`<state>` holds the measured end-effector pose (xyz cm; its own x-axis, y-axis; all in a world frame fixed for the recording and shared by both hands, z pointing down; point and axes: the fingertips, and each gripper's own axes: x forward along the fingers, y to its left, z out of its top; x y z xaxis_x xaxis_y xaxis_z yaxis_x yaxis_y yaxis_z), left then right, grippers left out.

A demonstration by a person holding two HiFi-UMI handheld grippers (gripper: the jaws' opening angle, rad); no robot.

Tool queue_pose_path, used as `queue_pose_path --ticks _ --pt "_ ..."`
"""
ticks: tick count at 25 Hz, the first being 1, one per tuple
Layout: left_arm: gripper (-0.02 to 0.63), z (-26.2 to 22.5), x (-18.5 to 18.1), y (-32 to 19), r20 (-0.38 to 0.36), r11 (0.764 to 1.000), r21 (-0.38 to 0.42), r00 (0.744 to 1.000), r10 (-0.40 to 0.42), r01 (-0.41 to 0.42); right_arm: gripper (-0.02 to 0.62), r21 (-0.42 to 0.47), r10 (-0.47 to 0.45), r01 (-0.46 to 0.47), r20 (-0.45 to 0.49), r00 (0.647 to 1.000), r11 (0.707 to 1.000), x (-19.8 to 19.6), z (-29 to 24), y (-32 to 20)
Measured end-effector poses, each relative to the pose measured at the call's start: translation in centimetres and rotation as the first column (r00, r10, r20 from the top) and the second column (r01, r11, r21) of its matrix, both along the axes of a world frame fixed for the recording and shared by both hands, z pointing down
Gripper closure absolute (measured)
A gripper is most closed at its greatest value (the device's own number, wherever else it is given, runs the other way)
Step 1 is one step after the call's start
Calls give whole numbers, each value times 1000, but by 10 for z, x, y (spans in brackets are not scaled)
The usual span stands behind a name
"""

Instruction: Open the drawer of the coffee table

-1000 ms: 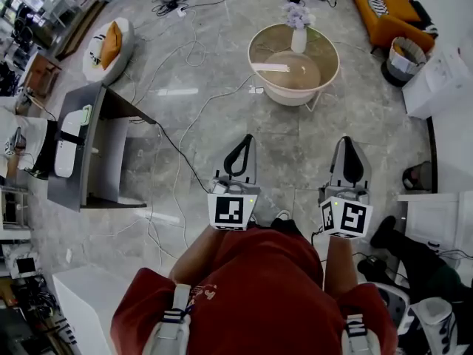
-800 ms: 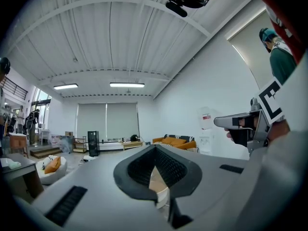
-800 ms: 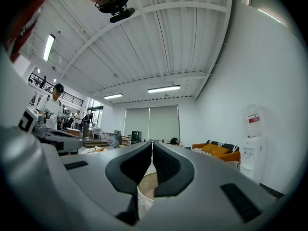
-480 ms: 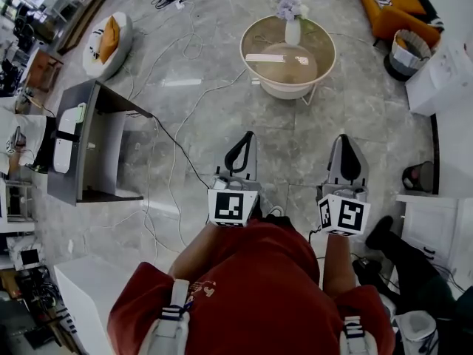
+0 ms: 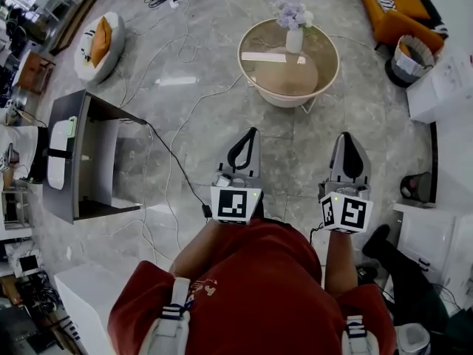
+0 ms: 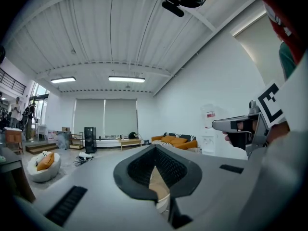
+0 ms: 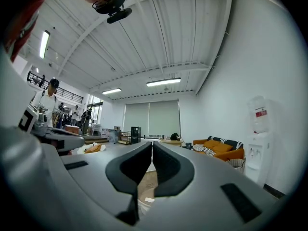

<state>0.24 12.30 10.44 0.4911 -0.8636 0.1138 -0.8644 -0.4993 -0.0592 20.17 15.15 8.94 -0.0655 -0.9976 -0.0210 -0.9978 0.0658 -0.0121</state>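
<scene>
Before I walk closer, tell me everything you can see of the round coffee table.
The coffee table is round, with a cream wall and a glossy brownish top showing a bright strip. A white vase of pale flowers stands at its far edge. A thin pale leg shows beneath. It stands on the grey marble floor. No drawer can be made out.

The round desk [image 5: 292,76], cream-rimmed with a glassy brown top, stands at upper centre; its drawer cannot be made out.
</scene>
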Motion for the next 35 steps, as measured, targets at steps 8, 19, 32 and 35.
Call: queue_pose_path --ticks 8,19,32,35 --pt "592 -3 -25 -131 -1 999 -9 999 41 -41 572 -27 32 -32 5 999 999 -22 -1 -117" --pt "592 19 -7 -226 -9 999 -20 999 49 -49 572 -50 16 -17 -19 1000 999 -13 7 -215" --pt "592 97 25 -237 69 988 -65 989 -134 138 572 -66 -191 189 -29 981 980 24 89 -272" --pt "592 132 20 -240 76 988 -61 988 -134 139 572 -78 -193 190 -35 981 979 13 132 -275"
